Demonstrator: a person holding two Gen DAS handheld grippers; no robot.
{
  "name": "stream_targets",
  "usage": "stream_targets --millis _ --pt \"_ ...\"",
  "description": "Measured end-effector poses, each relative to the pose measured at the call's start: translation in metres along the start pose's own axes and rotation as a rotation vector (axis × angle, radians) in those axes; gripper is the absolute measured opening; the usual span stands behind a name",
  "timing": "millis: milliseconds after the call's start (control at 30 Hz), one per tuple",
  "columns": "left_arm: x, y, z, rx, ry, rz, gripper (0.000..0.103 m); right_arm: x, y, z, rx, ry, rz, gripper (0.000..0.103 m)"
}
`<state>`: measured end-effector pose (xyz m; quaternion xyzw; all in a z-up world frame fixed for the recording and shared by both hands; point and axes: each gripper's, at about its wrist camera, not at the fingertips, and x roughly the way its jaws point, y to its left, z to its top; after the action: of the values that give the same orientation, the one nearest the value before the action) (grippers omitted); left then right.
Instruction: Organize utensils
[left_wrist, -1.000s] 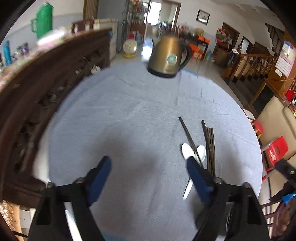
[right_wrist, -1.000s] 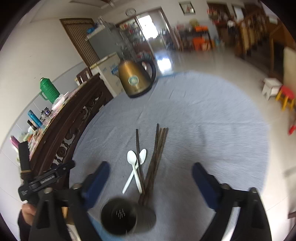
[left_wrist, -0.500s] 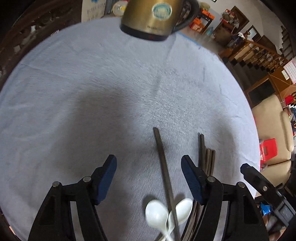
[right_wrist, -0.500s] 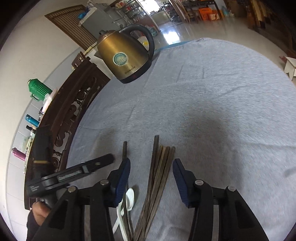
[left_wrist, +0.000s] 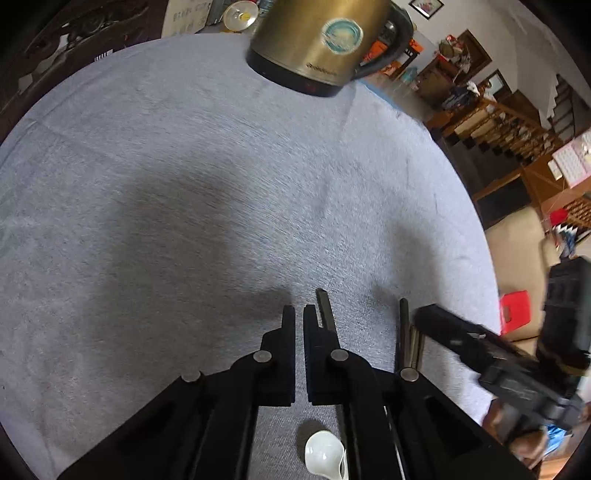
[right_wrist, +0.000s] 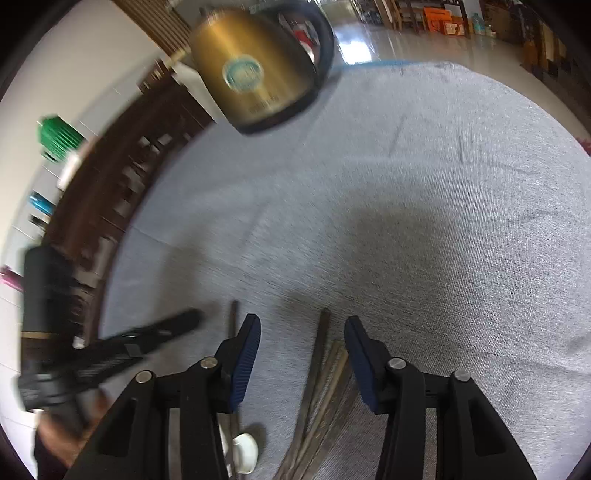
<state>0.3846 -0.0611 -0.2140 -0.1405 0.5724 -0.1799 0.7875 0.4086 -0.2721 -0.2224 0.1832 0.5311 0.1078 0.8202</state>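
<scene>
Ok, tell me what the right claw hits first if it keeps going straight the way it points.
Probably nothing soon: past the right claw, which straddles the chopstick bundle, lies bare grey tablecloth. The brass kettle sits off left; depth is uncertain.

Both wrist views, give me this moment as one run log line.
left claw: nearly shut, single chopstick beside it | right claw: open over chopstick bundle | white spoons: on cloth | kettle: far side

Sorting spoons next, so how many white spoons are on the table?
2, probably. One spoon lies beside the lone chopstick, near the right gripper; a white sliver of a second spoon shows just left, mostly hidden behind that gripper's finger.
</scene>
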Motion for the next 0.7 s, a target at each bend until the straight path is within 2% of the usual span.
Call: stream_targets --millis 100,167,200,300,333,367,533,600,633,700 --pt "-0.011 0.01 -0.002 -0.021 0.002 -0.003 0.004 0.014 0.007 0.0 -0.022 0.041 -0.033 0.031" --pt "-0.007 0.016 0.0 -0.028 0.014 -0.009 0.007 0.019 0.014 -0.002 -0.061 0.041 -0.087 0.008" --pt "-0.008 0.015 -0.001 -0.026 0.024 -0.009 0.013 0.022 0.015 -0.004 -0.062 0.055 -0.096 0.008" --pt "-0.006 0.01 -0.001 -0.048 0.046 -0.026 0.048 0.011 0.014 -0.009 -0.059 -0.017 -0.103 0.008" --pt "-0.005 0.008 -0.001 -0.06 0.048 -0.033 0.054 0.004 0.011 -0.012 -0.045 -0.04 -0.091 0.008" --pt "-0.003 0.005 0.0 -0.067 0.047 -0.033 0.055 -0.001 0.007 -0.015 -0.027 -0.054 -0.076 0.008" --pt "0.024 -0.016 0.001 -0.041 0.065 0.022 0.054 -0.035 -0.015 -0.03 0.032 -0.129 -0.019 0.008" --pt "0.026 -0.023 0.0 -0.017 0.033 0.055 0.05 -0.049 -0.029 -0.038 0.075 -0.161 0.004 0.007" --pt "0.027 -0.027 0.0 0.0 0.037 0.059 0.035 -0.054 -0.034 -0.039 0.091 -0.169 0.012 0.007" --pt "0.035 -0.03 0.002 0.019 0.059 0.084 0.015 -0.065 -0.047 -0.045 0.125 -0.19 0.028 0.007"
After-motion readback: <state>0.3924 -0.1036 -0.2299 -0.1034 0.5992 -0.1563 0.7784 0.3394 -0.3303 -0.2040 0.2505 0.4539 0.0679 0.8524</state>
